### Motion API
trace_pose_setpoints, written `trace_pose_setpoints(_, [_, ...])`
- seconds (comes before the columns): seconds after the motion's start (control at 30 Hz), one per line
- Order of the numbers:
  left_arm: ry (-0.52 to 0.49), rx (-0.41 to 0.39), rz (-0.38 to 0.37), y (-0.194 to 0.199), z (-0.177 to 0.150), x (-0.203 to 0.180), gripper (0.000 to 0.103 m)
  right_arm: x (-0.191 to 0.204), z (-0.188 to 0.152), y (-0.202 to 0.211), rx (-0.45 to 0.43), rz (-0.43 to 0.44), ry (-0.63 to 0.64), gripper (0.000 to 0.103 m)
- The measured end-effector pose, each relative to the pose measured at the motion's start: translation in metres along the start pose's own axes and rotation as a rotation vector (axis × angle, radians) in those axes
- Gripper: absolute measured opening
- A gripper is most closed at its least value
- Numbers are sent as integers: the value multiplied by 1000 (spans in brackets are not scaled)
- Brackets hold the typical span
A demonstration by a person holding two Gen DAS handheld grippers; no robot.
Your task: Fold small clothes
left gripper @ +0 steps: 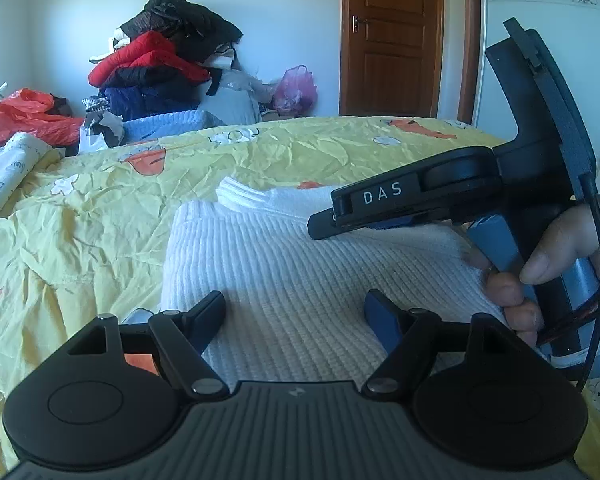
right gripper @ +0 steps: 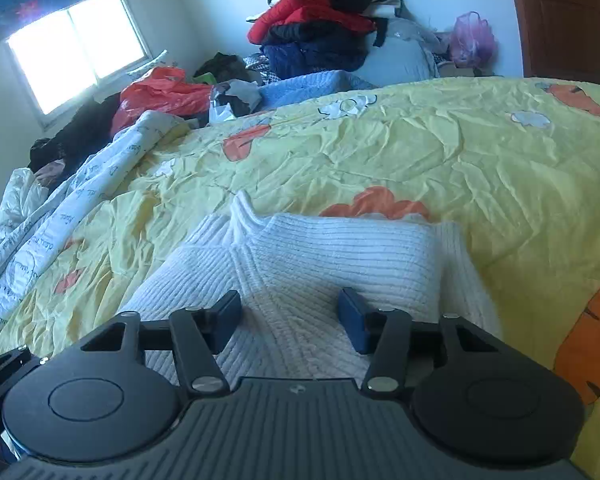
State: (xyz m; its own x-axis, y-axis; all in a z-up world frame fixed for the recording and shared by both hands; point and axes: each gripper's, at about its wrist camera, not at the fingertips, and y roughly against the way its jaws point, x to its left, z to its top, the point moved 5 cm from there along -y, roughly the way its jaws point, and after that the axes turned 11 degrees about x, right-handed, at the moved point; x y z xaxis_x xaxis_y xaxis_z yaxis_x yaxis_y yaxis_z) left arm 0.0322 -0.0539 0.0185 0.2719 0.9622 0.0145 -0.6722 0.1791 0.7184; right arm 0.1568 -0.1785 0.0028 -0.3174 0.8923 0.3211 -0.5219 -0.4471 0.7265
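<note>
A white ribbed knit sweater lies folded on the yellow bed cover, its collar pointing to the far side. It also shows in the right wrist view. My left gripper is open just above the near part of the sweater, holding nothing. My right gripper is open over the sweater's middle, holding nothing. In the left wrist view the right gripper comes in from the right, held by a hand, above the sweater.
A pile of red, black and dark blue clothes stands at the far side of the bed. A red plastic bag and a white quilt lie to the left. A pink bag and a wooden door are behind.
</note>
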Motion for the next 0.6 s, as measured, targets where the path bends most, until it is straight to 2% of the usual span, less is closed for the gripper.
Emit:
trace_pose_setpoints(0.1, [-3,-9,0,10,0,2,76,3,-5,11,-28,-17,4,55])
trace_pose_setpoints(0.17, [7,-57,-4,33,-5,5,77,6,-6,28,-41,-34,-13,59])
trace_pose_setpoints(0.23, [-15,-119,-14,58,-15,7,77,12,-12,52,-82,-15,-15,63])
trace_pose_setpoints(0.3, [-31,-146,-9,73,-28,9,77,20,-22,78,-123,22,23,63])
trace_pose_setpoints(0.37, [-59,-137,14,76,-40,7,77,24,-33,94,-128,34,46,63])
trace_pose_setpoints(0.47, [-115,-113,78,76,-57,3,77,17,-49,106,-106,6,44,64])
trace_pose_setpoints(0.6, [-138,-79,76,76,-80,5,77,-1,-65,111,-62,6,-14,64])
